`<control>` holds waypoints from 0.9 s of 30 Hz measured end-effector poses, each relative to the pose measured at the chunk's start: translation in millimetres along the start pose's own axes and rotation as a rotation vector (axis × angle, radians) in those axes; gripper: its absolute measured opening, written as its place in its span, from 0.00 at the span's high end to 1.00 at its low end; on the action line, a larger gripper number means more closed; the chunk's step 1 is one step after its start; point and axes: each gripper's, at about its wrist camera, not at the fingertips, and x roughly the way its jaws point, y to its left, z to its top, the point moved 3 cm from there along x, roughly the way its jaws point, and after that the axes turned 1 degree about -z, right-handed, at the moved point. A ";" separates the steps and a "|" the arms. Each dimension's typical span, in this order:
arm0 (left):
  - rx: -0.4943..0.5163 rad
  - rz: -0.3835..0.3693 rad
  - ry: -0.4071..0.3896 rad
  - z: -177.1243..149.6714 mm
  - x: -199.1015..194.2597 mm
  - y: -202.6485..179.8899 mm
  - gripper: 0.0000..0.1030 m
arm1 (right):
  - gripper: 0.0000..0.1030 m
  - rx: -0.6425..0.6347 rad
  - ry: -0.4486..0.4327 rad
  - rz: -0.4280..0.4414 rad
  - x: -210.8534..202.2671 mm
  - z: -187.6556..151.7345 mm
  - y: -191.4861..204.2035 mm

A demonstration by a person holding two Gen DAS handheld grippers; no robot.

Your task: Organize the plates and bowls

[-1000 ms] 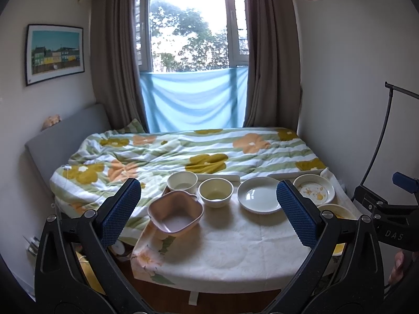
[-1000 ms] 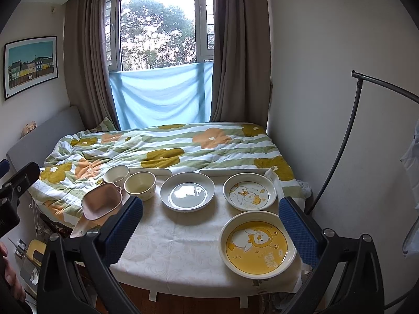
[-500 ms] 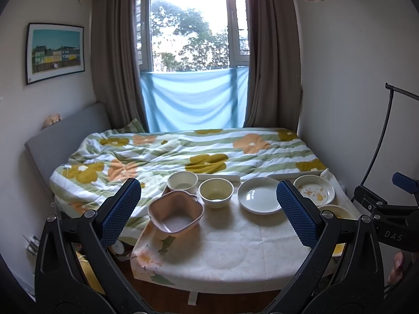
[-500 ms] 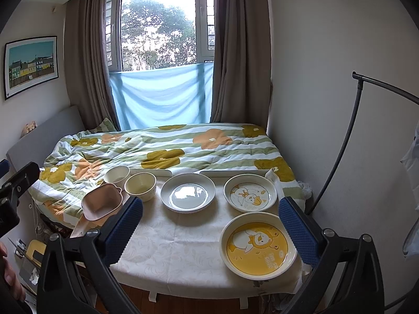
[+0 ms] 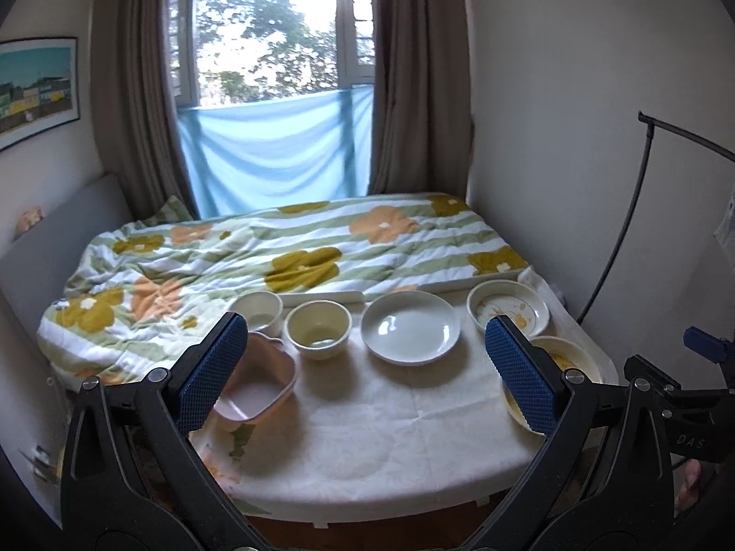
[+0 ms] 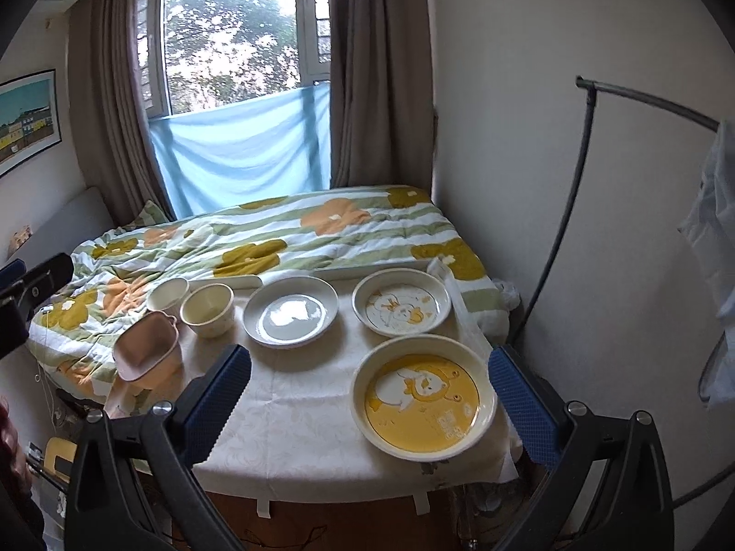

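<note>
Both your grippers have come in closer and dipped toward the table since half a second ago; the dishes fill more of each view, and none of them has shifted.

Behind the table lies the bed with its flowered quilt, the curtained window beyond it. The table wears a white cloth, and every dish sits on it apart from its neighbours.

In the right wrist view, the biggest piece is the yellow duck plate, at 5 o'clock on the table, nearest your right gripper. That gripper's jaws stand wide and empty, the plate showing between them. At 2 o'clock sits the smaller white duck plate, and at 12 o'clock the plain white plate.

Your left gripper is likewise spread wide, holding nothing, above the bare cloth. In its view the plain white plate lies just past the gap. The pink eared bowl sits at 9 o'clock on the table's edge, partly behind the left finger. The cream bowl stands at 11 o'clock, and the small white bowl just behind it, at the far left corner against the quilt.
</note>
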 end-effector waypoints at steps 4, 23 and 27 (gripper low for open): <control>0.060 -0.117 0.121 -13.0 55.6 -32.4 0.00 | 0.00 0.069 0.082 0.009 20.2 -25.3 -32.6; 0.192 -0.502 0.763 -134.0 301.8 -178.1 0.30 | 0.46 0.409 0.472 0.208 206.6 -108.3 -163.6; 0.216 -0.495 0.797 -144.9 317.2 -188.7 0.55 | 0.61 0.420 0.479 0.216 219.7 -102.9 -173.2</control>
